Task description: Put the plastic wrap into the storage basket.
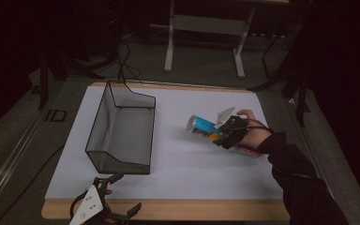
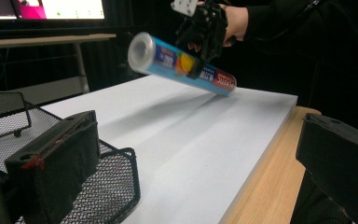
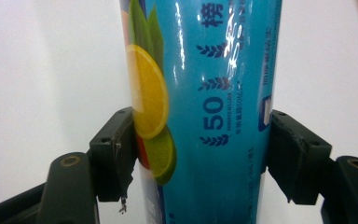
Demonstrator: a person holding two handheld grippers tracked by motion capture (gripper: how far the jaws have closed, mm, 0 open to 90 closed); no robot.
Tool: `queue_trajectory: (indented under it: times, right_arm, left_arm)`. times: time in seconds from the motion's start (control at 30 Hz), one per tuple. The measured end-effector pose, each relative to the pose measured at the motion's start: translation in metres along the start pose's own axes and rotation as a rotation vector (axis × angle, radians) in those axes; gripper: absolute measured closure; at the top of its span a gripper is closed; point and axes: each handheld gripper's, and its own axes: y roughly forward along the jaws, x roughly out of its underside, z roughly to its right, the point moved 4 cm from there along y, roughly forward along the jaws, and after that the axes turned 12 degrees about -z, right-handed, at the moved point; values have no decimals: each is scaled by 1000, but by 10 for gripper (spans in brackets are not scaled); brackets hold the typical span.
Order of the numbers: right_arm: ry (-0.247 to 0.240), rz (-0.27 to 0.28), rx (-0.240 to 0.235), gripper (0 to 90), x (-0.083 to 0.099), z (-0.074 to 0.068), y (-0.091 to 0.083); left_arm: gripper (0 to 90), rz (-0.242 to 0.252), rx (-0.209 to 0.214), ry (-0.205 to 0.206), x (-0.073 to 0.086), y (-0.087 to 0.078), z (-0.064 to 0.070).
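Setting: a white-topped worktop (image 1: 178, 164) with a wooden edge, in a dim room; the surroundings are too dark to make out.
Roll: a blue cylindrical roll in glossy wrap with printed citrus slices (image 1: 205, 125), lifted clear of the worktop on its right side, tilted, its pale capped end pointing left and raised.
Right gripper (image 1: 225, 132): its black fingers (image 3: 116, 154) are clenched on the roll at mid-length, one pressing each side. The roll's far end is partly covered by the hand (image 1: 253, 133) in the high view.
Left gripper (image 1: 122, 193): at the near worktop edge, cut off by the frame; fingers spread apart, grasping nothing.
Basket: a black wire-mesh tray with a tall back wall (image 1: 122, 136), on the worktop's left, well apart from the roll, just beyond the left gripper.
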Motion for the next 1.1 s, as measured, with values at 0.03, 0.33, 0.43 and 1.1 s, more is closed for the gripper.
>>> queue_trajectory:
  times: [0.03,0.33,0.43,1.1]
  right_arm:
    - [34,10,10,316,1,4,-2]
    - [343,99,55,318,21,46,-12]
    - [412,123,59,319,27,54,-13]
    - [469,53,19,320,15,80,34]
  left_arm:
    - [2,1,-2,1,0,0,0]
    - [2,4,-4,4,0,-1,0]
    - [2,4,-4,4,0,-1,0]
    - [2,13,0,8,0,0,0]
